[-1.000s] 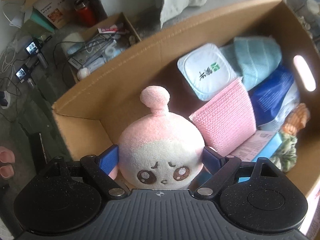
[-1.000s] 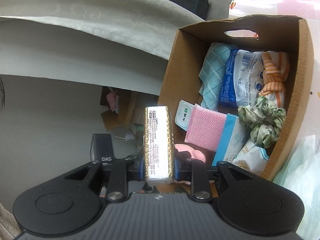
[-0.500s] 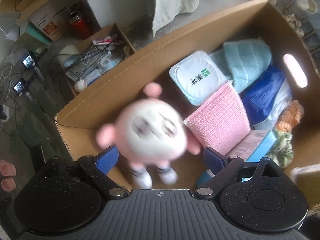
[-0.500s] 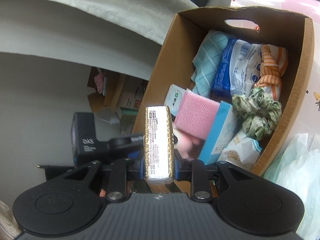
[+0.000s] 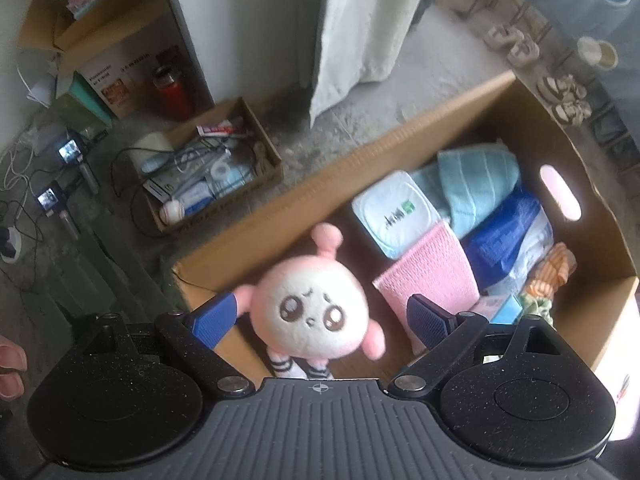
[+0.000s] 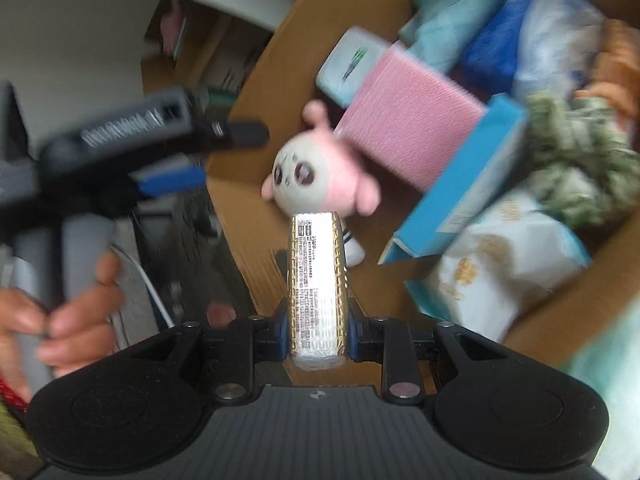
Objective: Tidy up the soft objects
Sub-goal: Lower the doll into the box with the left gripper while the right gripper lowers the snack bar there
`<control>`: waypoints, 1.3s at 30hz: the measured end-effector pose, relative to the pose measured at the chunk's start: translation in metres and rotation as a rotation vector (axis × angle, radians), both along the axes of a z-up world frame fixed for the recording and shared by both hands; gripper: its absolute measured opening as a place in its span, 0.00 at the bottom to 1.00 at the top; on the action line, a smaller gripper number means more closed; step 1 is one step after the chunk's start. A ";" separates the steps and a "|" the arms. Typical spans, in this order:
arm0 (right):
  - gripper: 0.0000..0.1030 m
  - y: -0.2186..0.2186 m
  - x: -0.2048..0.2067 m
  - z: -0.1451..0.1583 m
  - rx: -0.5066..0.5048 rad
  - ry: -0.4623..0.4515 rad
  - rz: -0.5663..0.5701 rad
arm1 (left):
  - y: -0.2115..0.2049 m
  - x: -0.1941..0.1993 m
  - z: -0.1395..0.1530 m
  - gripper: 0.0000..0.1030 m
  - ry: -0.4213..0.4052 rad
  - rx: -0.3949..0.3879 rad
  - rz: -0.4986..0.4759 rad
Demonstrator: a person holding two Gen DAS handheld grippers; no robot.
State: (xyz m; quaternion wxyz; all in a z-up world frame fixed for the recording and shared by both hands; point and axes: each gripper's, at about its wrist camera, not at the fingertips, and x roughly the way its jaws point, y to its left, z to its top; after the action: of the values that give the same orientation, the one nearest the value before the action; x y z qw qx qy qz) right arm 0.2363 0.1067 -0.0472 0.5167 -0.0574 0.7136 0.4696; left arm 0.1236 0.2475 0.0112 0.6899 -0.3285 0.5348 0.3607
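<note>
A pink and white plush doll (image 5: 310,314) lies in the near left corner of the cardboard box (image 5: 304,184), face up; it also shows in the right wrist view (image 6: 312,174). My left gripper (image 5: 320,318) is open above it, blue pads apart and off the doll; it shows in the right wrist view (image 6: 172,180) at the box's left wall. My right gripper (image 6: 318,328) is shut on a gold-edged white packet (image 6: 318,284), held over the box's near end.
The box holds a pink sponge cloth (image 5: 432,280), a white wipes pack (image 5: 396,212), a teal towel (image 5: 476,180), a blue bag (image 5: 508,236), a blue carton (image 6: 460,184) and green scrunchies (image 6: 576,160). A smaller box of clutter (image 5: 212,172) sits on the floor.
My left gripper opened and let go of the plush doll, which dropped into the box corner, then the gripper rose. My right gripper moved with the packet closer over the box.
</note>
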 end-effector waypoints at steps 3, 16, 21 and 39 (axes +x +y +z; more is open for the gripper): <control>0.00 0.015 -0.014 -0.020 -0.055 -0.015 0.069 | 0.006 -0.004 0.003 0.90 -0.004 0.017 0.006; 0.00 0.011 -0.022 -0.024 -0.181 -0.129 0.091 | 0.021 -0.016 0.006 0.90 -0.035 0.021 0.027; 0.00 0.008 -0.015 -0.010 -0.149 -0.171 0.051 | 0.021 -0.015 0.006 0.90 -0.039 0.020 0.023; 0.00 0.042 -0.008 -0.034 -0.051 -0.158 -0.059 | 0.027 -0.016 0.002 0.90 -0.033 0.013 0.034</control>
State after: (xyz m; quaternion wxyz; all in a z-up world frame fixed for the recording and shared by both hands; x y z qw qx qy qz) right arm 0.2286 0.1489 -0.0813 0.5833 -0.0865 0.6836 0.4301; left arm 0.1080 0.2747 0.0127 0.6945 -0.3391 0.5153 0.3703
